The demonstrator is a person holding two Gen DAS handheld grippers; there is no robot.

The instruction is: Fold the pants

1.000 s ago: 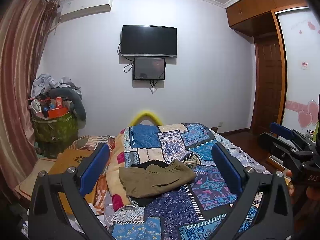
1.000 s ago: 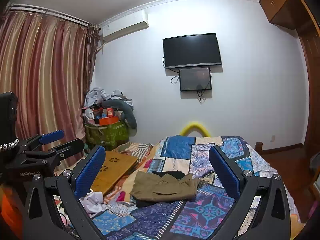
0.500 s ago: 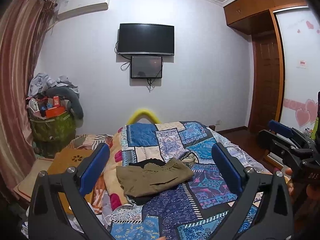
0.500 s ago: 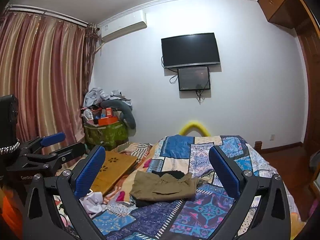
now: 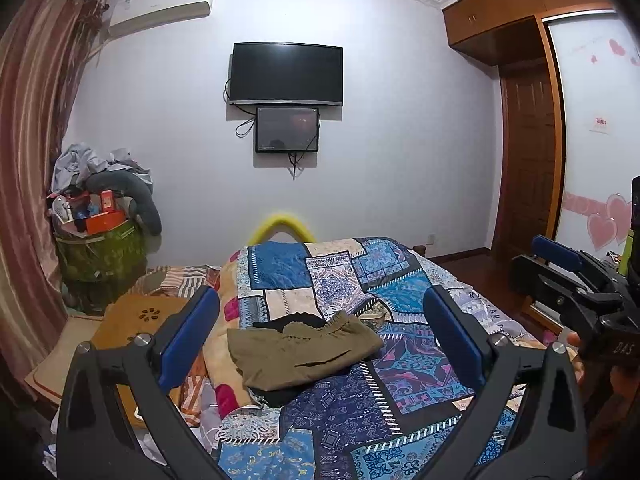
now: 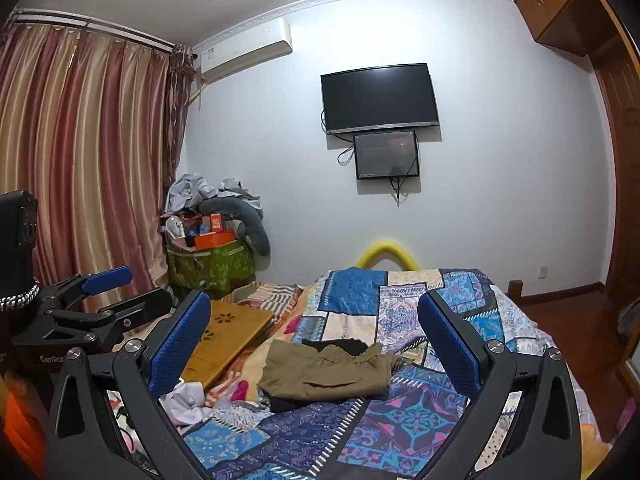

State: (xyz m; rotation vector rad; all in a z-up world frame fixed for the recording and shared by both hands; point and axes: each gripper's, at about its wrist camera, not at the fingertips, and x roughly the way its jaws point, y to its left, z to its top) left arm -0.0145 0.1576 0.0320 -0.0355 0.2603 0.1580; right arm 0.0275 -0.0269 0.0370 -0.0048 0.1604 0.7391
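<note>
Already the olive pants (image 5: pixel 304 354) lie folded in a soft rectangle on a dark garment, mid-bed on the patchwork quilt (image 5: pixel 400 380). Both the left gripper (image 5: pixel 320 340) and right gripper (image 6: pixel 314 344) hover well back, fingers spread wide, empty. If anything remains, pressing the rumpled elastic waistband flat at the far edge would tidy it.

Home bedroom. Bed with patchwork quilt (image 5: pixel 344 280), wall TV (image 5: pixel 286 73), curtains (image 6: pixel 80 160), split AC unit (image 6: pixel 244 50). Wooden wardrobe (image 5: pixel 520 4) by the door.
</note>
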